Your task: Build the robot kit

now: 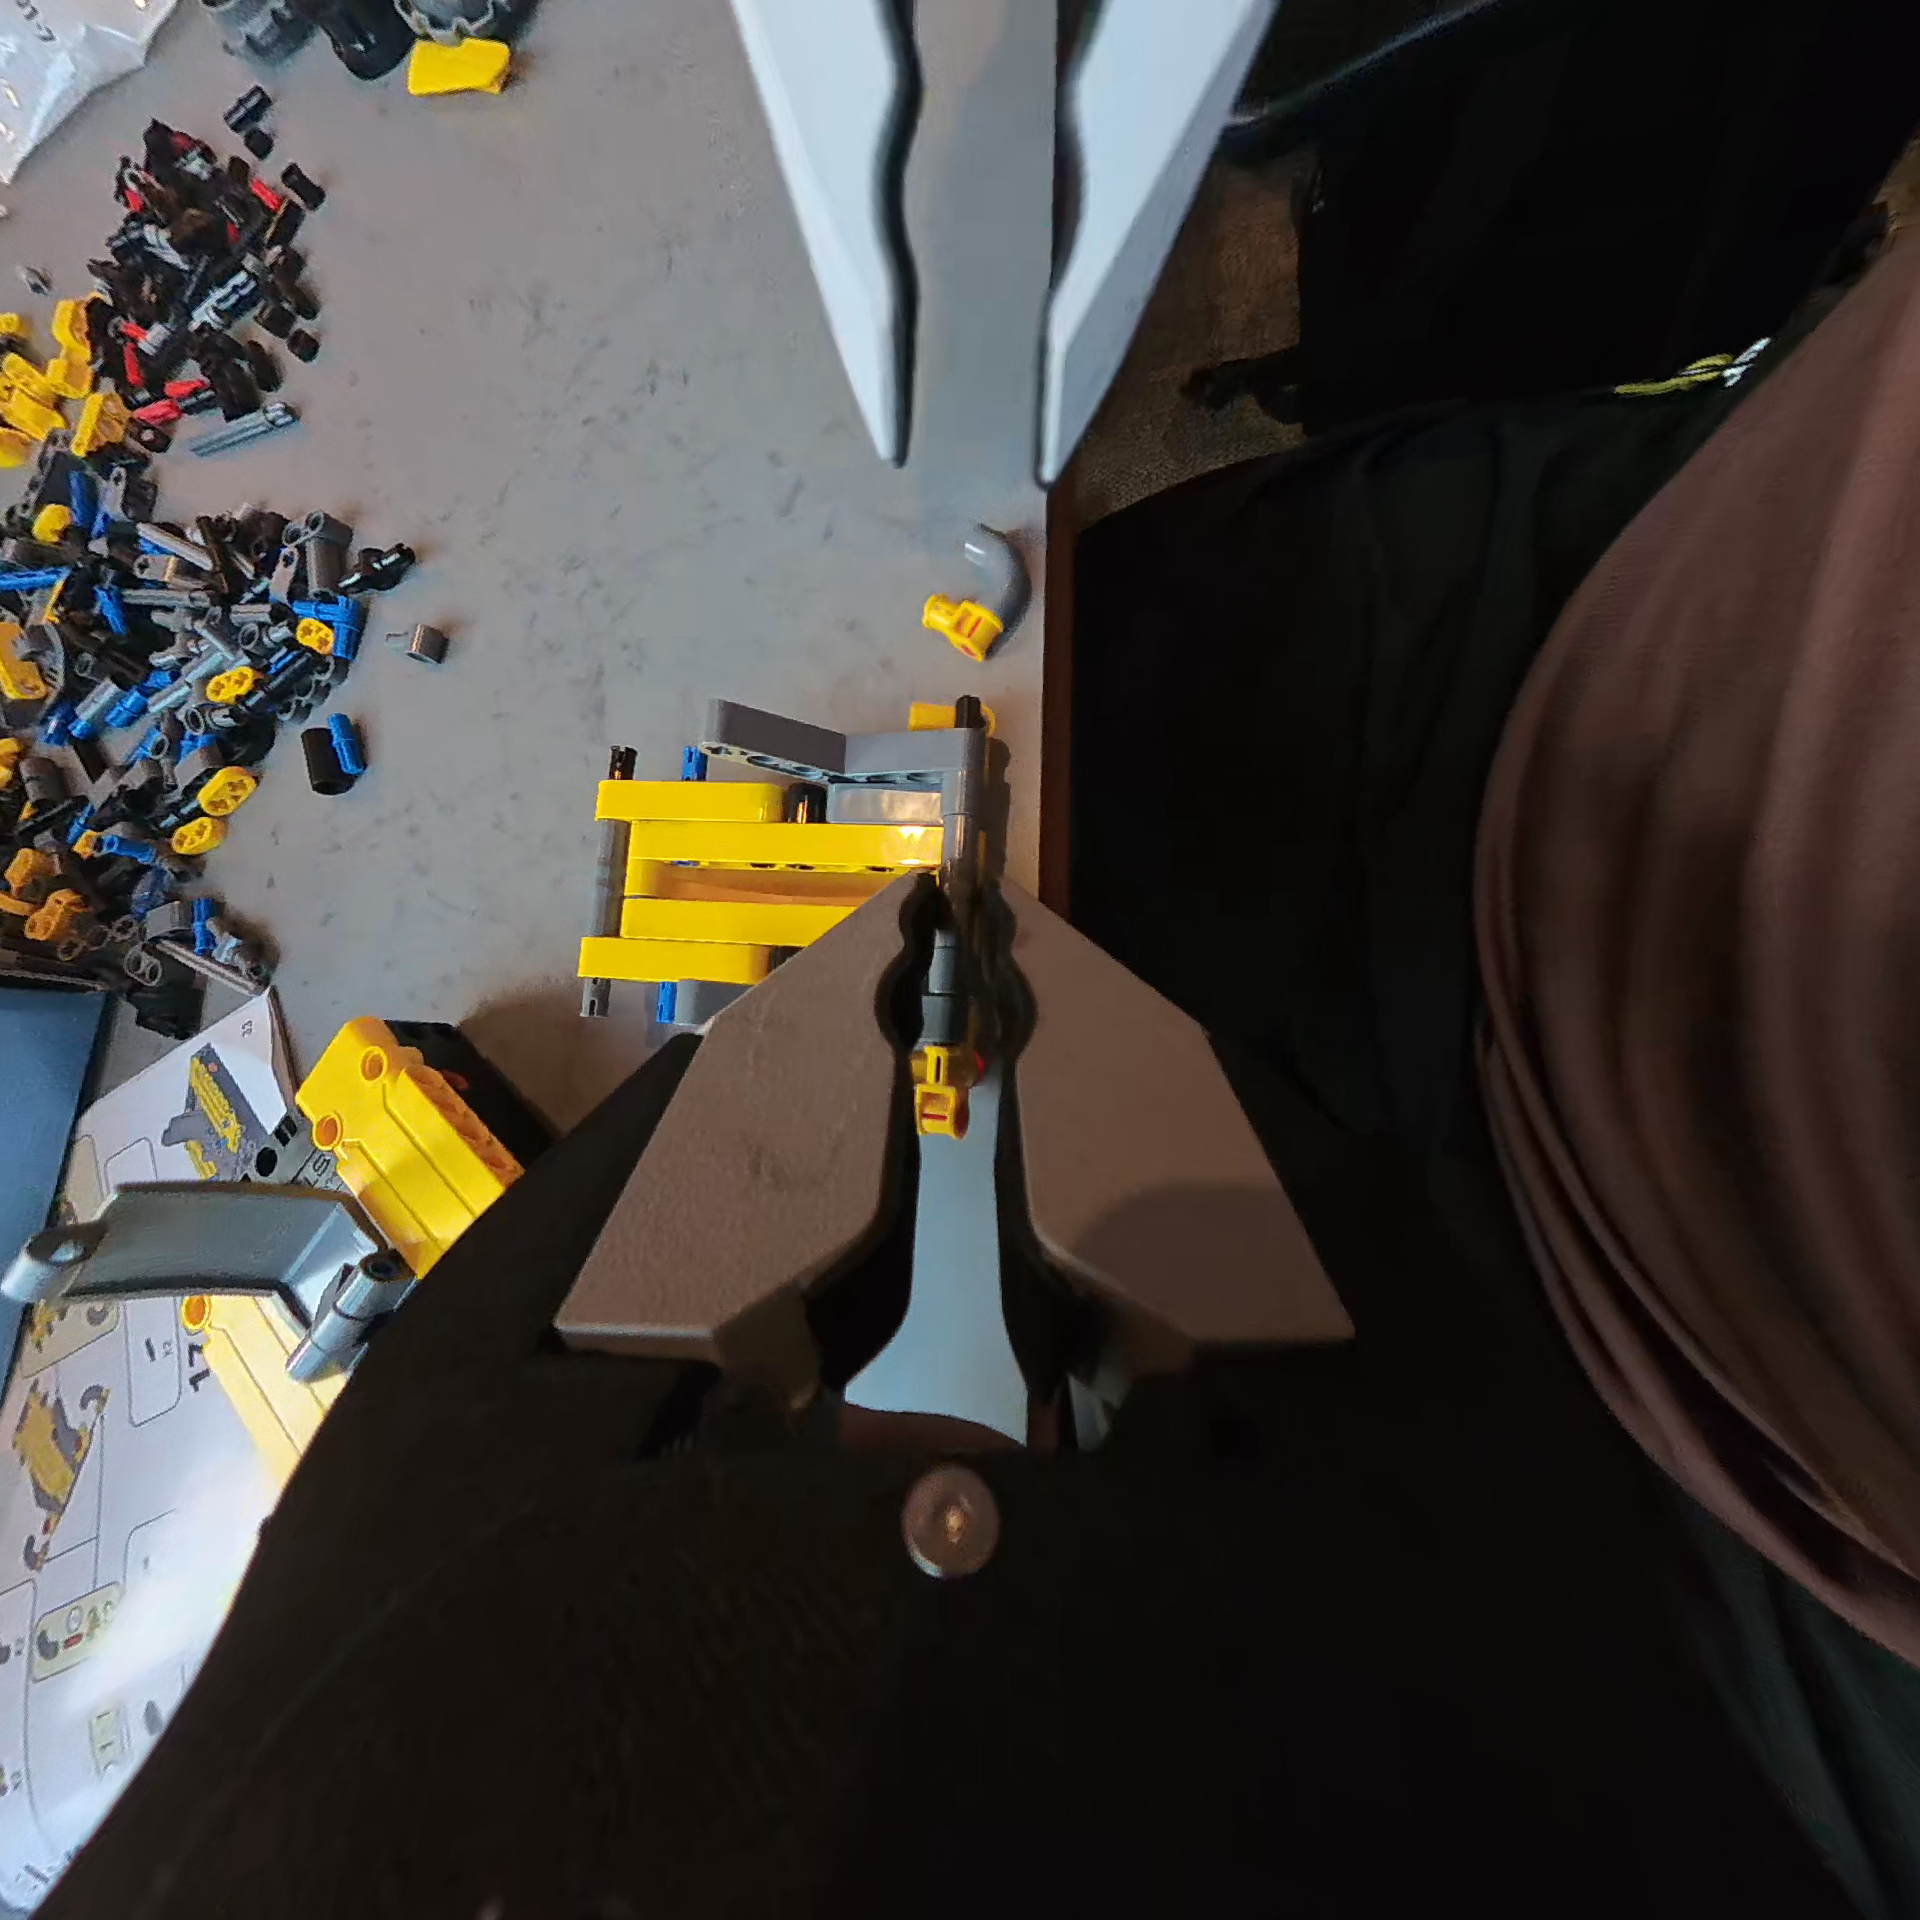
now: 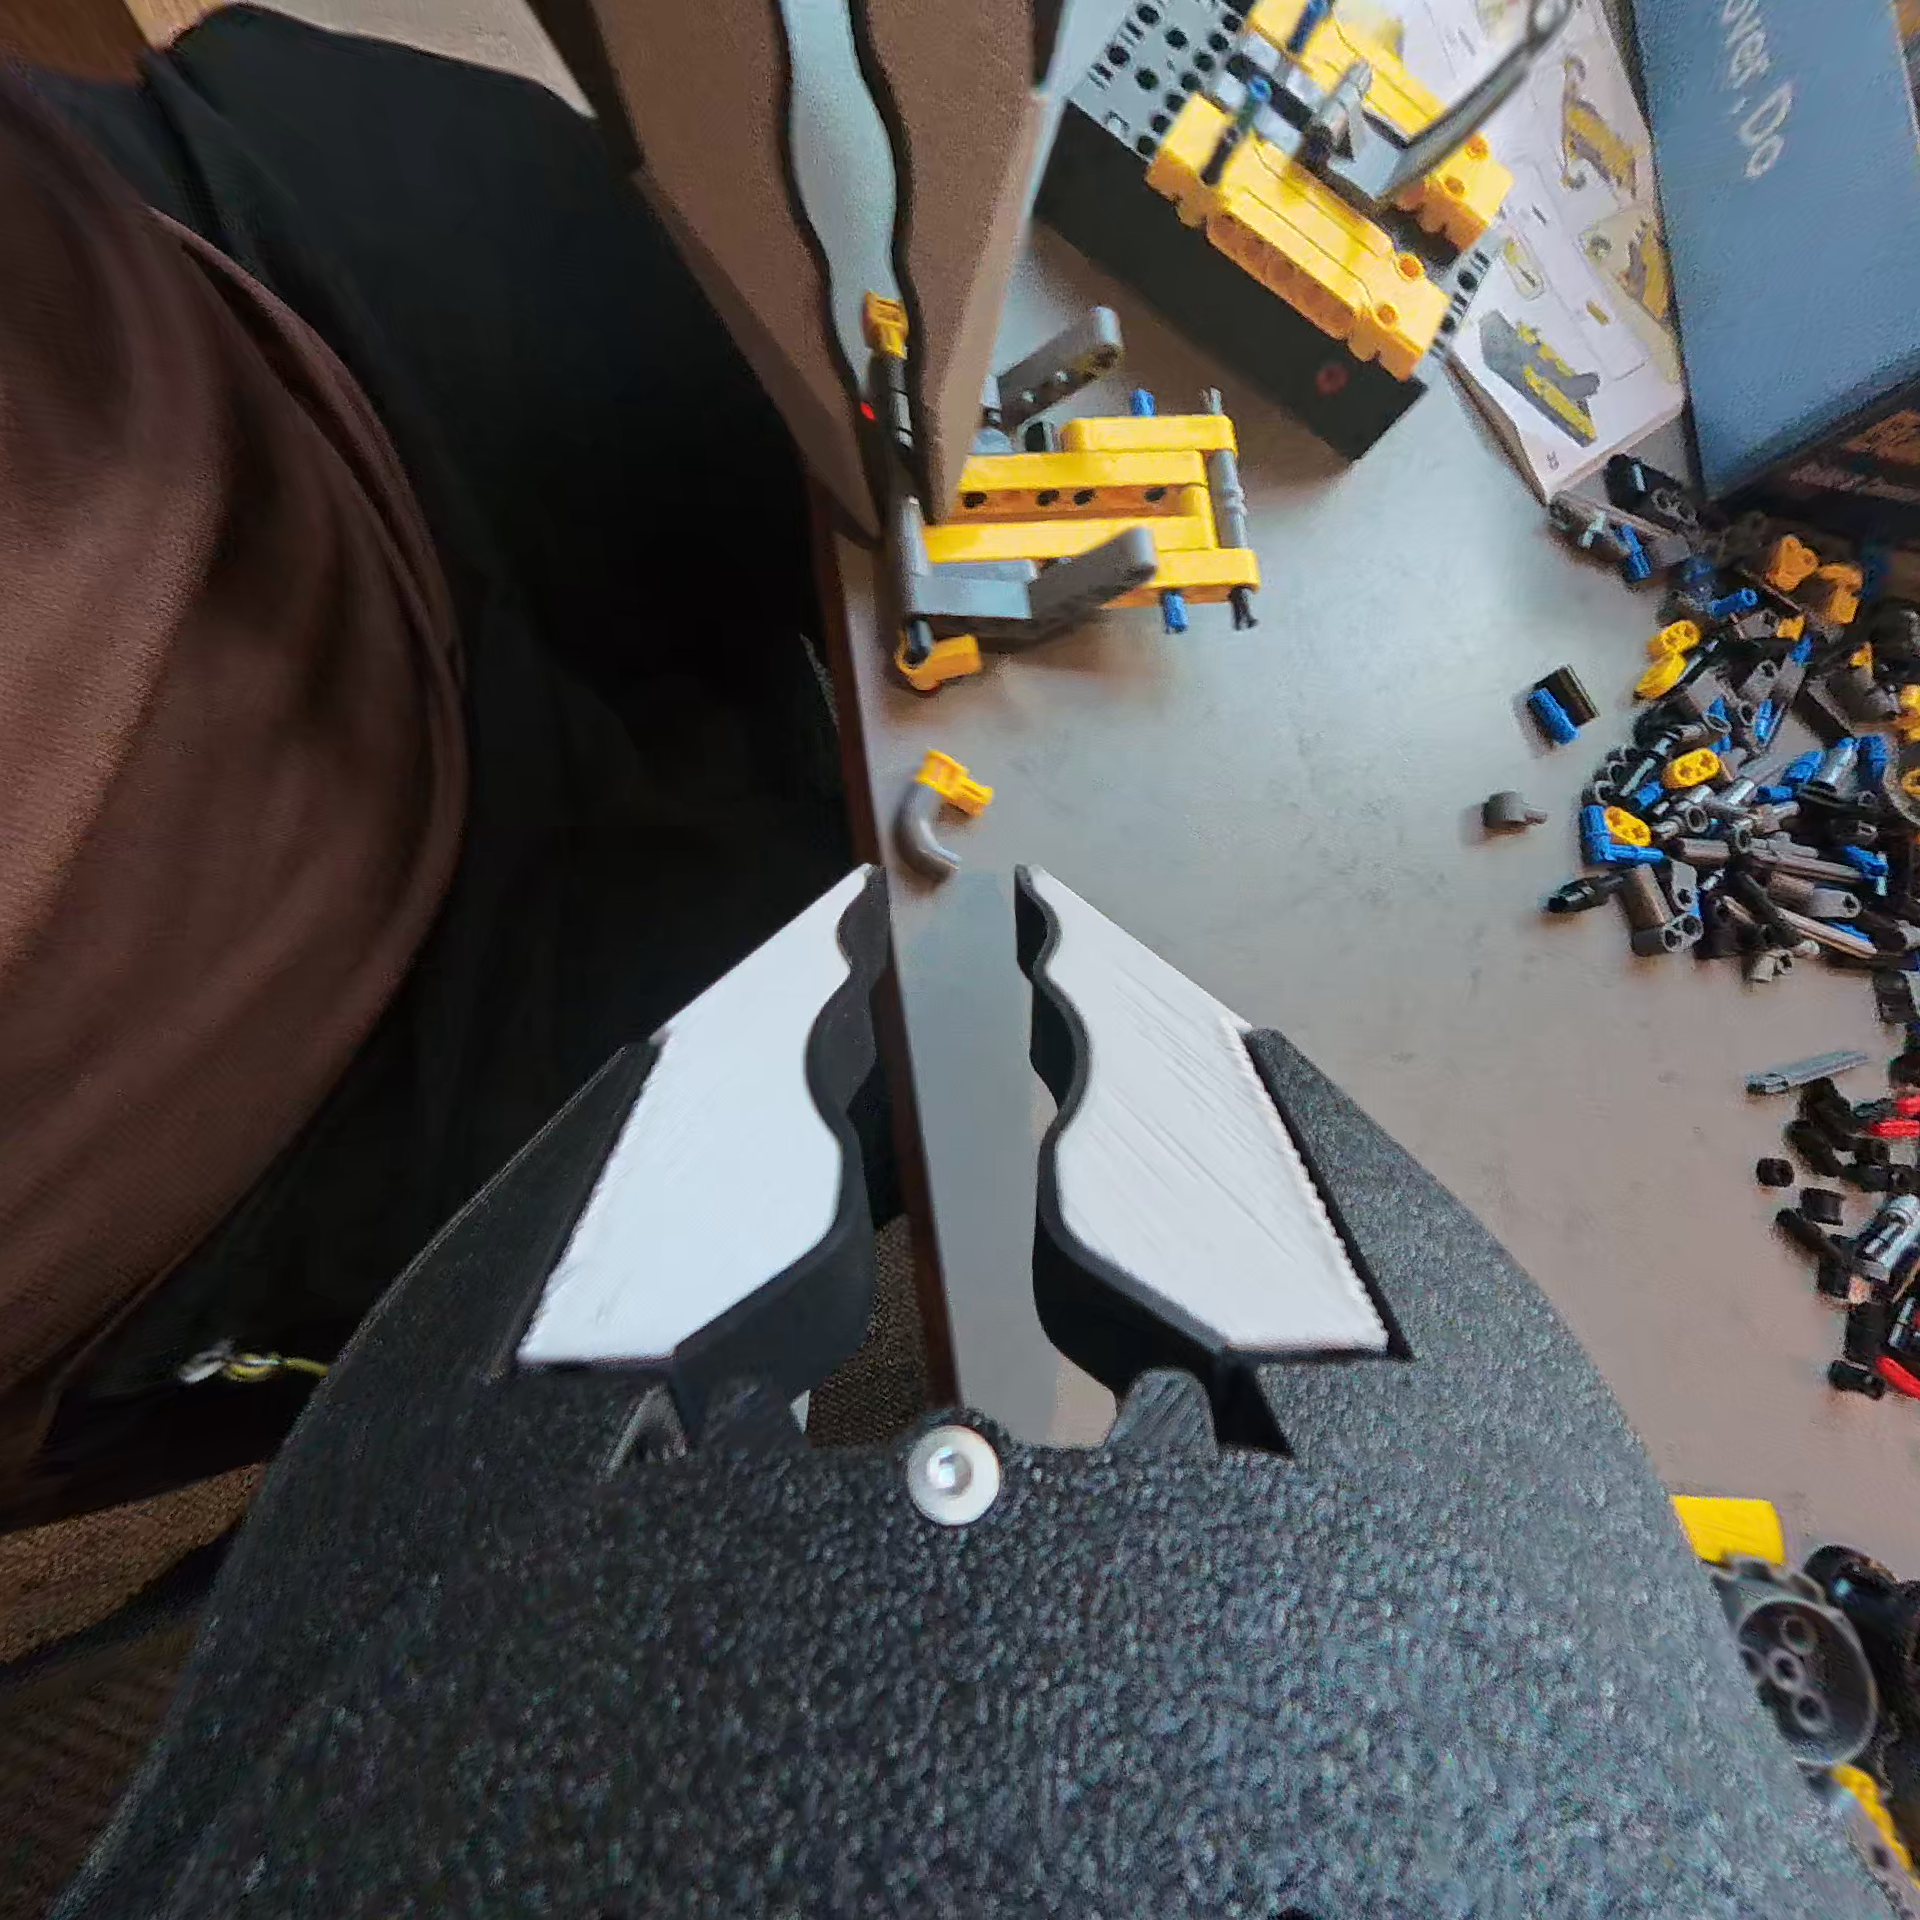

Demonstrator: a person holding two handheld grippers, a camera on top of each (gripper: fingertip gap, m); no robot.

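Observation:
My left gripper (image 1: 951, 888) is shut on a dark axle (image 1: 943, 987) with a yellow connector (image 1: 940, 1091) on its near end. The axle belongs to a small yellow and grey brick assembly (image 1: 727, 883) that rests at the table's edge. The right wrist view shows the assembly (image 2: 1091, 520) with the left gripper (image 2: 904, 509) clamped on its axle (image 2: 888, 416). My right gripper (image 2: 951, 878) is open and empty, hovering over the table edge just short of a small grey curved tube (image 2: 923, 844) and a loose yellow connector (image 2: 956, 781). It also shows in the left wrist view (image 1: 966, 462).
A big pile of loose black, blue, yellow and red pieces (image 1: 156, 623) (image 2: 1766, 831) lies farther in on the grey table. A larger yellow and black build (image 2: 1299, 208) sits on an instruction booklet (image 1: 125, 1403) beside a blue box (image 2: 1787, 208). A person's brown garment (image 1: 1662, 935) is beyond the table edge (image 1: 1055, 727). The grippers' ends are close to 8 centimeters from one another.

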